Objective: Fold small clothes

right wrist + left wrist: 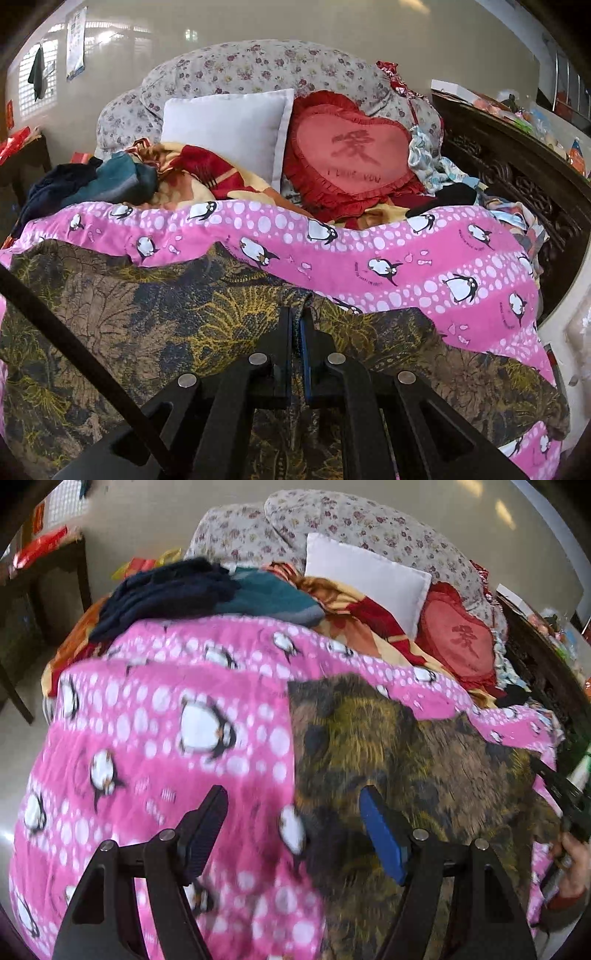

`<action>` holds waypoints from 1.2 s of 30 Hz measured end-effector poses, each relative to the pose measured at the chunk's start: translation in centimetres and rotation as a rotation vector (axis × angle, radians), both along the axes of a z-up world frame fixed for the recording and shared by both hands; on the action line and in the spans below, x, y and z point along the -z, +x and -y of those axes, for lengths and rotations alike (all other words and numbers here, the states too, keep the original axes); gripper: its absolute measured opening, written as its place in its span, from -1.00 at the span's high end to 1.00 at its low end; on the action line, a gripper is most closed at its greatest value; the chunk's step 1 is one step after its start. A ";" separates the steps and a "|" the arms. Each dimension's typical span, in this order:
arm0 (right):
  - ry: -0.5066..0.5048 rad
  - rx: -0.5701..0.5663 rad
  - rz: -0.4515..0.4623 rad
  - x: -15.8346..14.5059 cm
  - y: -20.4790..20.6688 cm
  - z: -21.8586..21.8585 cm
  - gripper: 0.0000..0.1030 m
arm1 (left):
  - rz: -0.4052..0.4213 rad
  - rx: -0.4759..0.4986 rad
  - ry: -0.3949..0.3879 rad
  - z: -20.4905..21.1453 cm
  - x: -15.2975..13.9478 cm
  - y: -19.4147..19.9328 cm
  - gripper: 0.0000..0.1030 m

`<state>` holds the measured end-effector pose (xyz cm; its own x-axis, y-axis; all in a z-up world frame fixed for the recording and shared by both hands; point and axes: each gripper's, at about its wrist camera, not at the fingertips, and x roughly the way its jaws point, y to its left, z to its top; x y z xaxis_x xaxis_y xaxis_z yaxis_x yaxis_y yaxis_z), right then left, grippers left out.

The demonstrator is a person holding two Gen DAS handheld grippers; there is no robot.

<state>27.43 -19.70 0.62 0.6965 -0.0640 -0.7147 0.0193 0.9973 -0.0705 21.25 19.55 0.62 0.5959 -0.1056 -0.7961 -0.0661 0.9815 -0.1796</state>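
The brown leaf-print garment [155, 317] lies spread on the pink penguin quilt [406, 258] on the bed. The right gripper [297, 332] pinches a ridge of it — jaws clenched; the left gripper [291, 812] hovers, jaws released. Carry the pinched edge across evenly, cloth kept taut.

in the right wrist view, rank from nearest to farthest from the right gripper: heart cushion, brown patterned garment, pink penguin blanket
1. brown patterned garment: pinched in the right gripper, at its tips.
2. pink penguin blanket: under and just beyond the garment.
3. heart cushion: farthest, behind the blanket, right of the white pillow.
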 end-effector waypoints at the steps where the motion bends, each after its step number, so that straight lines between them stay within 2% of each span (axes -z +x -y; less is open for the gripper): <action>1: 0.000 -0.004 0.001 0.0 0.0 0.1 0.93 | -0.002 -0.002 0.008 0.3 0.2 0.7 -0.48; 6: 0.004 -0.017 -0.005 0.3 -0.4 0.4 0.92 | -0.022 -0.055 0.071 1.0 1.8 4.6 -0.48; 8: 0.004 -0.024 -0.009 0.3 -0.6 0.1 0.92 | -0.026 -0.055 0.083 1.0 2.3 5.8 -0.40; 9: 0.016 -0.030 -0.011 0.3 -0.6 0.1 0.92 | -0.024 -0.048 0.087 1.1 2.5 6.2 0.09; 10: 0.029 -0.035 -0.013 0.3 -0.6 0.1 0.92 | -0.029 -0.032 0.084 1.1 2.7 6.6 0.47; 11: 0.055 -0.046 -0.016 0.2 -0.6 0.3 0.92 | -0.028 -0.016 0.076 1.1 2.7 6.8 0.52; 13: 0.091 -0.059 -0.016 0.0 -0.5 0.4 0.92 | -0.003 0.013 0.112 1.2 1.9 7.1 0.82; 15: 0.122 -0.076 -0.012 -0.5 -0.5 0.4 0.92 | 0.023 0.030 0.142 0.8 0.8 7.3 0.90; 18: 0.133 -0.086 0.003 -1.0 -0.2 0.2 0.92 | 0.044 0.032 0.140 -0.1 -0.1 8.0 0.91; 22: 0.027 -0.016 -0.015 0.3 1.2 0.2 0.92 | -0.024 0.024 0.152 -0.5 2.3 8.9 0.91; 23: 0.019 -0.003 -0.041 1.2 1.7 0.3 0.93 | -0.015 0.023 0.151 -0.6 2.6 8.7 0.91; 26: 0.018 0.003 -0.116 3.7 3.1 0.4 0.92 | 0.001 0.021 0.142 -0.6 2.4 8.1 0.90; 29: 0.082 0.004 -0.116 3.9 2.7 1.3 0.91 | -0.004 0.031 0.130 -0.6 1.6 6.9 0.87; 30: 0.115 0.011 -0.102 3.5 2.2 1.9 0.87 | -0.001 0.043 0.135 -0.4 1.3 6.1 0.77; 33: 0.165 0.026 -0.078 2.2 0.3 3.2 0.76 | 0.008 0.086 0.122 0.6 0.8 3.7 0.10; 34: 0.185 0.009 -0.077 1.8 -0.6 3.4 0.71 | 0.014 0.112 0.117 1.2 0.8 2.6 0.06; 36: 0.194 -0.021 -0.091 1.6 -1.8 3.0 0.29 | 0.033 0.163 0.124 2.8 0.6 0.7 0.06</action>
